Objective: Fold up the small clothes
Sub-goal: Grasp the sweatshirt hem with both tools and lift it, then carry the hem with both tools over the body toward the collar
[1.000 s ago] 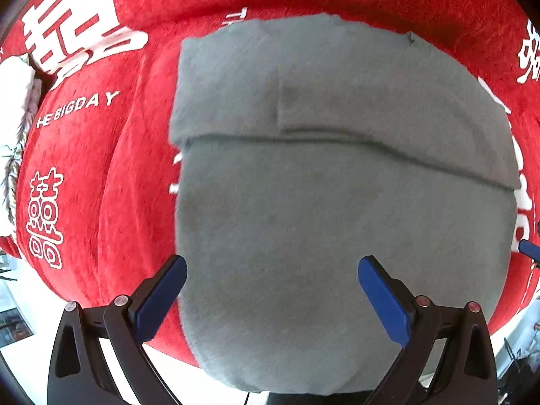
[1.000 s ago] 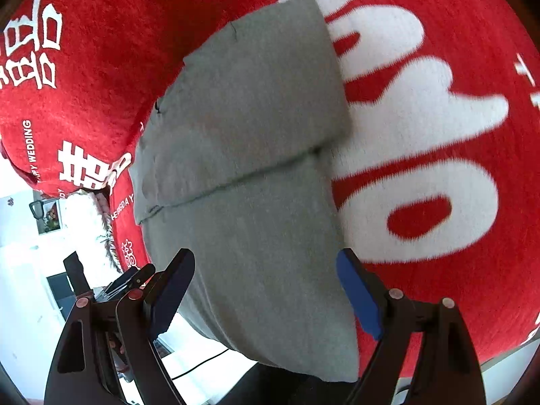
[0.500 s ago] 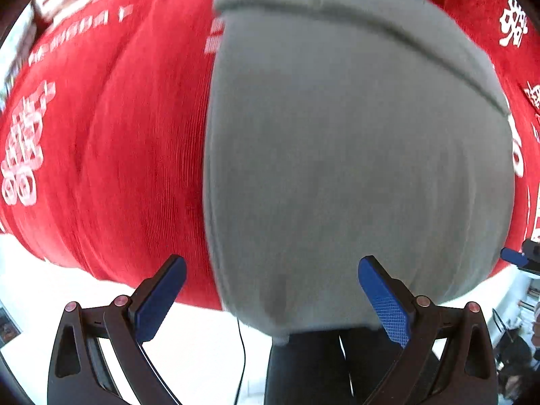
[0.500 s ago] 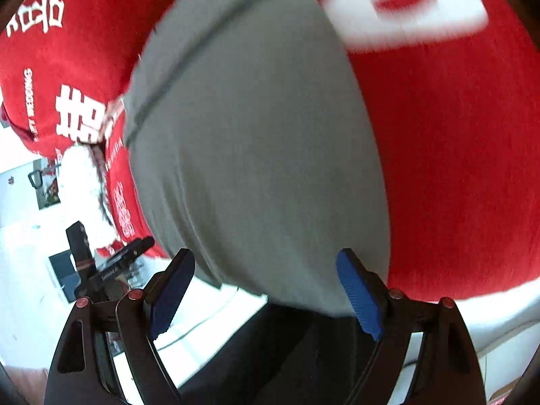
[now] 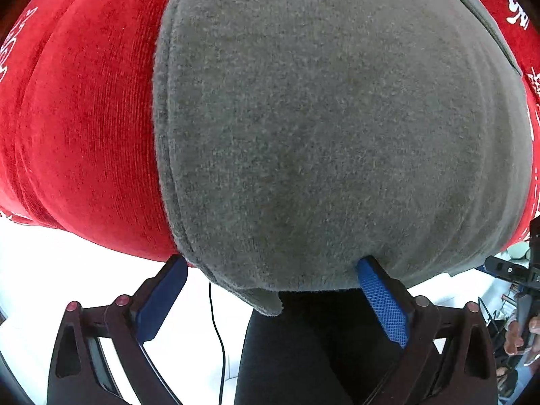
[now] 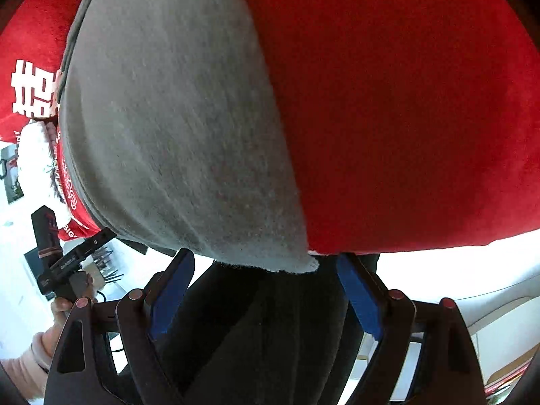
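Observation:
A grey fleece garment (image 5: 320, 135) lies flat on a red tablecloth (image 5: 84, 135), its near hem hanging a little over the table's front edge. My left gripper (image 5: 271, 265) is low over the hem's left part. Its jaws are closing, still wide, with the hem between the blue pads (image 5: 381, 300) and not pinched. In the right wrist view the garment (image 6: 175, 135) runs up to the left. Its near right corner sits between the fingers of my right gripper (image 6: 265, 258), which stands open and grips nothing.
The red cloth (image 6: 405, 118) carries white lettering. A person's dark trousers (image 5: 303, 344) stand right below the table edge. A white fringed item (image 6: 33, 155) lies at the far left. A thin black cable (image 5: 219, 330) hangs below.
Both grippers have come down and back toward the garment's near hem. The folded upper part has slid out of the top of both views. The left jaws have narrowed slightly.

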`<state>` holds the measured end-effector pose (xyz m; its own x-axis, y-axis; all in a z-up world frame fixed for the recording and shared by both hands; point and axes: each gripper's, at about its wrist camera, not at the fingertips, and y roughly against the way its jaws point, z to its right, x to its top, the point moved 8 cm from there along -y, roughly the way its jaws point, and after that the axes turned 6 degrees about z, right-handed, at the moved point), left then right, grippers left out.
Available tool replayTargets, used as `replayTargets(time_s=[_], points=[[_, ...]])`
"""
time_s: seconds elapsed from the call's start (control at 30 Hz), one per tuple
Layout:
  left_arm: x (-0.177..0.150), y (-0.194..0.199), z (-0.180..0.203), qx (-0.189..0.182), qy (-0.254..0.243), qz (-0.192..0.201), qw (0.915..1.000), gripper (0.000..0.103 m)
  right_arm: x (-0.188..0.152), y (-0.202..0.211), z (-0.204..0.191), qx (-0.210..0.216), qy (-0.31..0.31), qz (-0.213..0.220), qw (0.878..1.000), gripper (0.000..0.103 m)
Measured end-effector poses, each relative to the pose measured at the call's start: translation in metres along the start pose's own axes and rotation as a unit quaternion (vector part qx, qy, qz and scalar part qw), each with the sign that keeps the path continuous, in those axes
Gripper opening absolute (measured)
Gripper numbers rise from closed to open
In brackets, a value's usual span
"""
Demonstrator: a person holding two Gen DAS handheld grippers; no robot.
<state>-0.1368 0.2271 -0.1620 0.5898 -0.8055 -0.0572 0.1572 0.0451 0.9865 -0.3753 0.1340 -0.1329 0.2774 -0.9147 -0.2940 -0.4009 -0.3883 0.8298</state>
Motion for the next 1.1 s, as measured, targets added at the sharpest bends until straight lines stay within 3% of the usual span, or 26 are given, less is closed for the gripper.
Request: replayTargets(time_s=[0.03, 0.1, 0.13, 0.17, 0.3, 0.4, 0.5, 0.6, 0.77, 0.87, 0.97, 1.03, 1.07, 1.1], points=[[-0.001, 0.003, 0.001, -0.010, -0.001, -0.003, 1.0000, 0.079, -0.001, 0.000, -0.001, 0.004, -0.002, 0.002, 1.000, 0.083], [-0.002, 0.009, 0.008, -0.008, -0.013, -0.003, 0.9999, 0.054, -0.004, 0.003, 0.001, 0.013, -0.018, 0.003, 1.000, 0.033], [-0.002, 0.013, 0.011, -0.014, -0.024, -0.004, 0.9996, 0.030, -0.005, 0.005, 0.000, 0.026, -0.029, 0.004, 0.999, 0.021], [-0.003, 0.018, 0.015, -0.023, -0.036, -0.005, 0.9991, 0.019, -0.006, 0.009, -0.003, 0.050, -0.043, 0.006, 0.998, 0.011], [0.000, 0.047, 0.025, -0.062, -0.047, 0.002, 0.9970, 0.017, -0.008, 0.036, -0.034, 0.109, -0.027, 0.014, 0.994, 0.011], [0.018, 0.084, 0.030, -0.094, -0.045, 0.028, 0.9942, 0.016, 0.003, 0.069, -0.061, 0.163, -0.018, 0.034, 0.986, 0.011], [0.049, 0.115, 0.033, -0.106, -0.051, 0.070, 0.9905, 0.016, 0.031, 0.102, -0.091, 0.205, -0.012, 0.075, 0.976, 0.007], [0.096, 0.125, 0.029, -0.103, -0.062, 0.114, 0.9862, 0.016, 0.081, 0.127, -0.112, 0.236, -0.014, 0.117, 0.964, 0.006], [0.184, 0.131, 0.036, -0.066, -0.059, 0.169, 0.9815, 0.016, 0.158, 0.129, -0.118, 0.213, -0.019, 0.138, 0.967, 0.006], [0.208, 0.136, 0.036, -0.029, -0.057, 0.190, 0.9796, 0.016, 0.182, 0.119, -0.125, 0.157, -0.012, 0.138, 0.978, 0.008], [0.202, 0.142, 0.030, -0.020, -0.064, 0.191, 0.9793, 0.017, 0.182, 0.119, -0.139, 0.080, 0.052, 0.128, 0.987, 0.012], [0.198, 0.136, 0.027, -0.022, -0.066, 0.173, 0.9825, 0.017, 0.165, 0.115, -0.150, 0.015, 0.131, 0.109, 0.985, 0.041], [0.193, 0.131, 0.027, -0.025, -0.068, 0.158, 0.9848, 0.017, 0.158, 0.111, -0.156, 0.001, 0.156, 0.102, 0.982, 0.073], [0.189, 0.127, 0.023, -0.029, -0.071, 0.147, 0.9862, 0.017, 0.146, 0.105, -0.164, -0.017, 0.194, 0.090, 0.977, 0.081]])
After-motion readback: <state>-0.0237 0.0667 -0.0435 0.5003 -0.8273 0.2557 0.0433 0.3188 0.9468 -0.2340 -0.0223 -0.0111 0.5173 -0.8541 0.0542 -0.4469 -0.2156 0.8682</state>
